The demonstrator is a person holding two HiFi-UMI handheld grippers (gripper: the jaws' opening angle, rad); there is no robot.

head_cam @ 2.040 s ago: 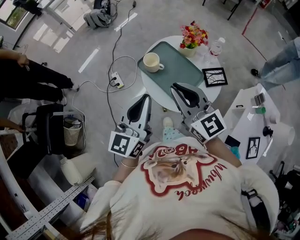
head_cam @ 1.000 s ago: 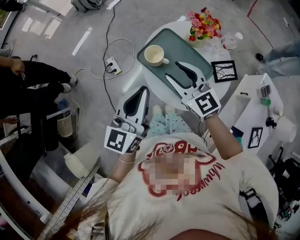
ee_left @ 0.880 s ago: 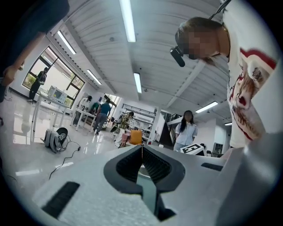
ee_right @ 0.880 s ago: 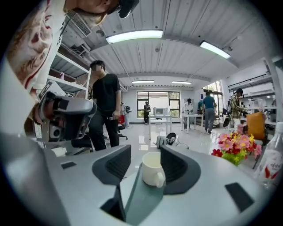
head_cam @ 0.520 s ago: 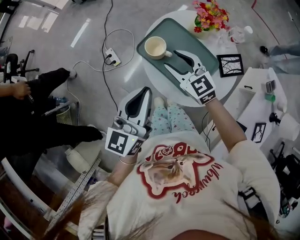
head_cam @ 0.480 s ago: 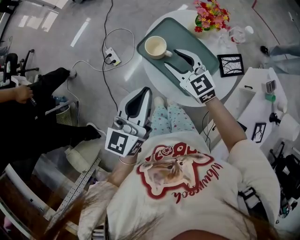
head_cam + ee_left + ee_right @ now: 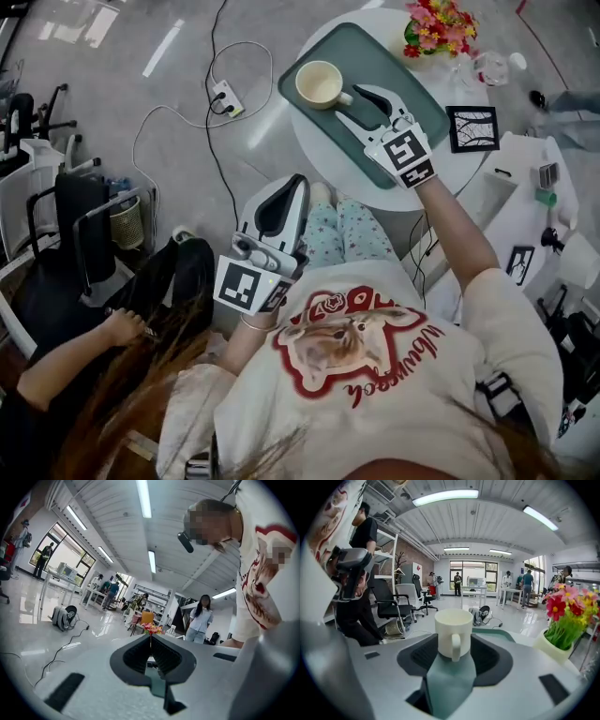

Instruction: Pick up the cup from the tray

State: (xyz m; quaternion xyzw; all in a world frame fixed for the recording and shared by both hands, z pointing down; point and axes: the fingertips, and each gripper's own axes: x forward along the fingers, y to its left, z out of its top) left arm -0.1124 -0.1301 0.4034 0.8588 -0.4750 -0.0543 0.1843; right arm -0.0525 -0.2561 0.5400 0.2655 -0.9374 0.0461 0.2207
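A cream cup stands on the far left part of the green tray, on a round white table. My right gripper hangs low over the tray, open; its jaws have just been opening. Nothing is between its pads. In the right gripper view the cup stands upright just beyond the fingertips, handle towards me, with the tray showing between the jaws. My left gripper is held near the person's lap, away from the table, its jaws shut on nothing.
A pot of flowers, a water bottle and a framed picture stand at the table's far right. A power strip with cables lies on the floor. Office chairs and a person's arm are at the left.
My right gripper has moved forward and down over the tray, its tips now close to the cup's handle. The left gripper has hardly shifted. A person at the left has moved nearer.
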